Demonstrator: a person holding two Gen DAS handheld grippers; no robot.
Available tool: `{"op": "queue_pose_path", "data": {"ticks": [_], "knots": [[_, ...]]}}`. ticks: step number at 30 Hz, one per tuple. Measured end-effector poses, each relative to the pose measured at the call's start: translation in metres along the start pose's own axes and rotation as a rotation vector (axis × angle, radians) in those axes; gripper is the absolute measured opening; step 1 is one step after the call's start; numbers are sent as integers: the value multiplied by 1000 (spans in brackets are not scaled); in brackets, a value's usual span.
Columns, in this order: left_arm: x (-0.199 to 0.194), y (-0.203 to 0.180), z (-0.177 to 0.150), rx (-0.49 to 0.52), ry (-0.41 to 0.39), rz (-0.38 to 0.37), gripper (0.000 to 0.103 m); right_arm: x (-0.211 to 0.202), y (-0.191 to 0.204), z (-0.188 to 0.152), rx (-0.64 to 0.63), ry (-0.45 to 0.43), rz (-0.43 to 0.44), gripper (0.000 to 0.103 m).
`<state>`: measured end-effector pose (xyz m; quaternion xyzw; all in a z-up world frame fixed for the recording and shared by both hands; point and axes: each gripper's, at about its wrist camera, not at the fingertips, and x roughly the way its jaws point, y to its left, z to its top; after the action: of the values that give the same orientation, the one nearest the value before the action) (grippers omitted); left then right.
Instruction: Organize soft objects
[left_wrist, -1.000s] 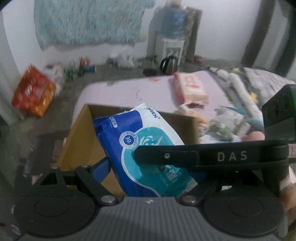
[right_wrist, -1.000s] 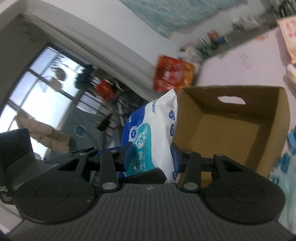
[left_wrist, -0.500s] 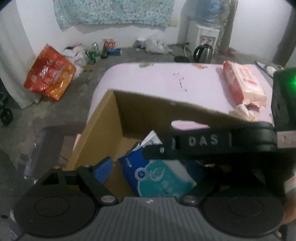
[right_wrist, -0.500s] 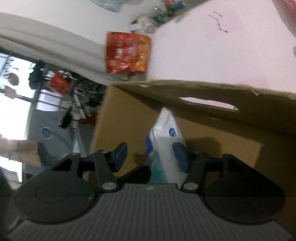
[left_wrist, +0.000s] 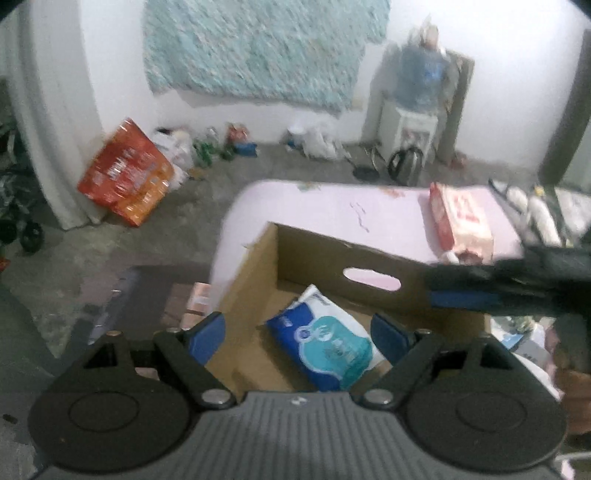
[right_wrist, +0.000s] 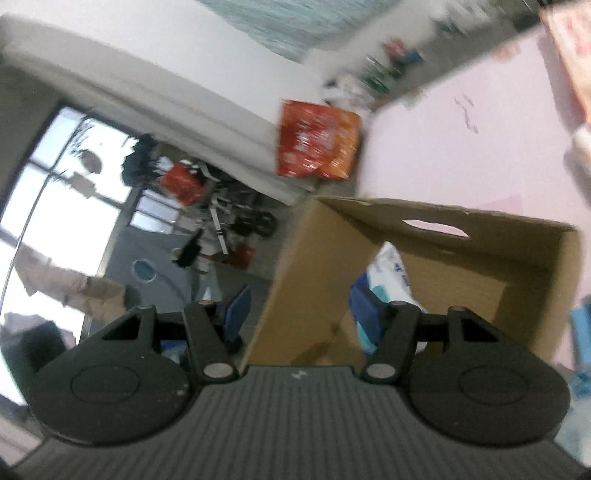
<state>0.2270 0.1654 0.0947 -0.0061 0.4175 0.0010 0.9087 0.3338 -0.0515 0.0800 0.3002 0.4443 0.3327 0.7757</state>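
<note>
1. The pink bed (left_wrist: 325, 206) carries the cardboard box (left_wrist: 314, 254); another pink pack (left_wrist: 461, 218) waits beyond it.
2. The blue-and-white tissue pack (left_wrist: 325, 347), held a second ago, now lies loose inside the box: one soft object stowed.
3. The right hand-held gripper (right_wrist: 299, 314) has let go, jaws spread and empty; the left hand-held gripper (left_wrist: 295, 336) is wide open above the pack.

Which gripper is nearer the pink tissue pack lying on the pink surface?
Right. The right gripper reaches over the box's far wall beside the pink tissue pack; the left gripper hangs above the box's near side.
</note>
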Motion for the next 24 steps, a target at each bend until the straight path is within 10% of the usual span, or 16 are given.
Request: {"op": "queue_pose_path", "data": {"ticks": [9,24], "knots": [[-50,50,-62,-60,16,136,86,-102,29,-107,-153,102,45,61],[-12,100,-126,-236,135,149,81,-115,47,-244,-297,90,-122,60]]}}
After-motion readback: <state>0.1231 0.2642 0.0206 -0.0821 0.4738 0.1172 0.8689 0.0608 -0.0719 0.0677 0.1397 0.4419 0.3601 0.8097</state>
